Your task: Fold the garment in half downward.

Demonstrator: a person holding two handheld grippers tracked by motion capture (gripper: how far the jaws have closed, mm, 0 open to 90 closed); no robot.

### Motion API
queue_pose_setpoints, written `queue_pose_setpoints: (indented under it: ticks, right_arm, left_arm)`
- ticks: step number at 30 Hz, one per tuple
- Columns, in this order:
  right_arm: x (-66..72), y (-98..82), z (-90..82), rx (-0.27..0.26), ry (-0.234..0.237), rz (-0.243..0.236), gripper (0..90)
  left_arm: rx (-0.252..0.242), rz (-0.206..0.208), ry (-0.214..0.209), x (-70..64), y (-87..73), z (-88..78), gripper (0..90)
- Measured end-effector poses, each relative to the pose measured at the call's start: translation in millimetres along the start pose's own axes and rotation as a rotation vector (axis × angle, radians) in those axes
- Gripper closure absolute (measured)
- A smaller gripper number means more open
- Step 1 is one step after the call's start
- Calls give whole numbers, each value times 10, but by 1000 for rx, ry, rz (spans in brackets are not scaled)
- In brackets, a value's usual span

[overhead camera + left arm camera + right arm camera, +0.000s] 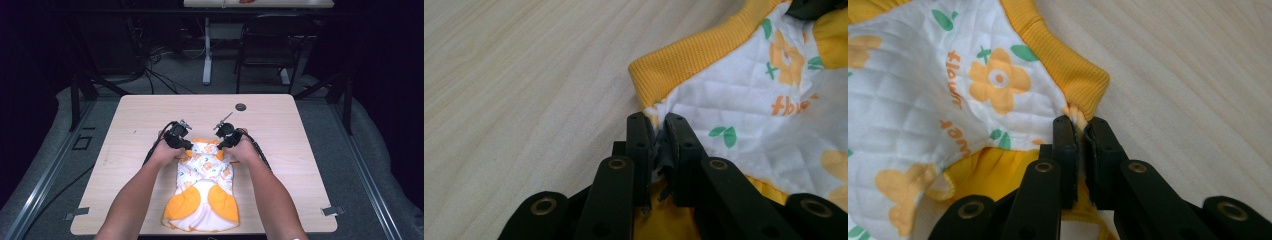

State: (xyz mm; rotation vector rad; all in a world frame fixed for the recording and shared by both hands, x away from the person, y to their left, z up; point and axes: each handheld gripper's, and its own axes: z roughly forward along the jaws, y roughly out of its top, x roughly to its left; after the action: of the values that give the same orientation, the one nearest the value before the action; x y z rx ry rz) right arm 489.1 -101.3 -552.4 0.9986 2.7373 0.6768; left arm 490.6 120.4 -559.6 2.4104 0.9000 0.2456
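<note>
Forearms enter from the near edge of the pale wood counter, one each side of a small garment. Garment: white quilted cloth, orange flower print, orange ruffles at near end, lying flat at counter's middle near edge. Left gripper at the garment's far left corner; fingers nearly closed, pinching the cloth below the orange ribbed band. Right gripper at the far right corner; fingers likewise narrow, clamped on the fabric edge.
</note>
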Motion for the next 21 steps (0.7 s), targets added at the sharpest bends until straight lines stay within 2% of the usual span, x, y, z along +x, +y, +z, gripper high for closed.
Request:
queue_pose_setpoints:
  ticks: [4,7,8,10,13,19,21]
  right_arm:
    - [-3,9,-78,-22,-3,-19,841]
    - [-16,1,-140,-47,-1,-20,841]
    - [-22,-6,-182,-73,4,-10,842]
    - [-32,-4,-210,-74,7,-15,842]
    - [-37,0,-287,-111,0,-20,842]
    - [-12,37,-377,-132,-12,-31,843]
    - [-3,84,-454,-137,-31,-51,843]
  left_arm:
    - [-19,-3,4,12,8,-61,827]
    - [-40,-9,8,32,11,-126,828]
    - [-45,-12,8,36,13,-145,829]
    - [-64,-15,15,36,21,-185,829]
    - [-80,-4,18,44,51,-279,829]
    - [-91,11,37,37,122,-389,829]
    - [-99,17,47,39,165,-455,829]
